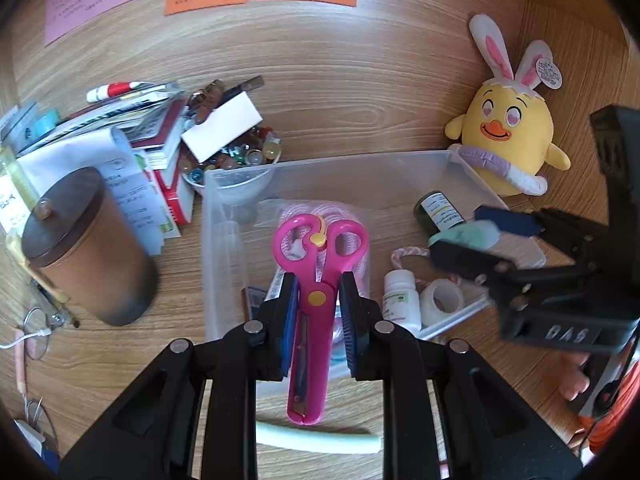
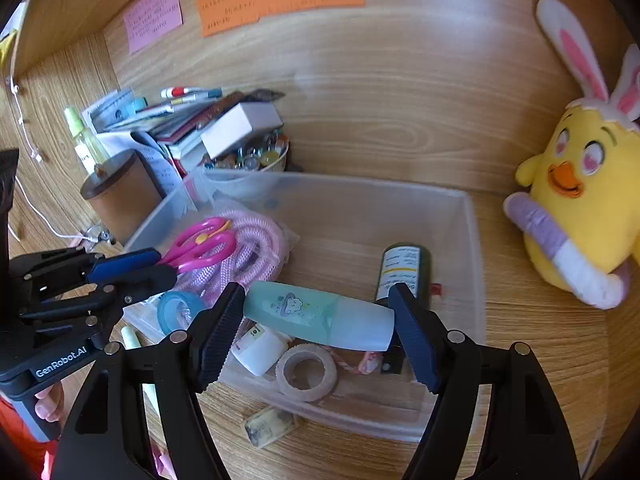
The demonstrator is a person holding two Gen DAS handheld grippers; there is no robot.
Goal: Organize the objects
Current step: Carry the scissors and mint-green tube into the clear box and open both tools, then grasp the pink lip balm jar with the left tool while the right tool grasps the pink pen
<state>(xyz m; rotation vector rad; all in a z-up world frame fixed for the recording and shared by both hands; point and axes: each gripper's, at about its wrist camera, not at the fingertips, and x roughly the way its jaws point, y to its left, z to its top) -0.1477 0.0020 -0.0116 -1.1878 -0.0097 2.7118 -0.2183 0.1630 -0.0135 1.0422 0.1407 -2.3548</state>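
Observation:
My left gripper (image 1: 318,312) is shut on pink scissors (image 1: 316,280), held above the clear plastic bin (image 1: 320,164); they also show in the right wrist view (image 2: 200,244). My right gripper (image 2: 316,320) is shut on a pale green bottle (image 2: 320,314), gripped end to end over the bin's front part (image 2: 476,240); it also shows in the left wrist view (image 1: 468,236). Inside the bin lie pink rope (image 2: 256,248), a dark bottle (image 2: 404,272), a white bottle (image 1: 400,300), a white tape roll (image 2: 306,372) and a blue tape roll (image 2: 178,312).
A yellow chick plush (image 1: 508,136) stands right of the bin. A brown lidded canister (image 1: 84,248), a pile of books and papers (image 1: 132,128) and a bowl of marbles (image 1: 236,160) stand left. A pale green stick (image 1: 316,438) and a small eraser-like block (image 2: 268,426) lie on the desk in front.

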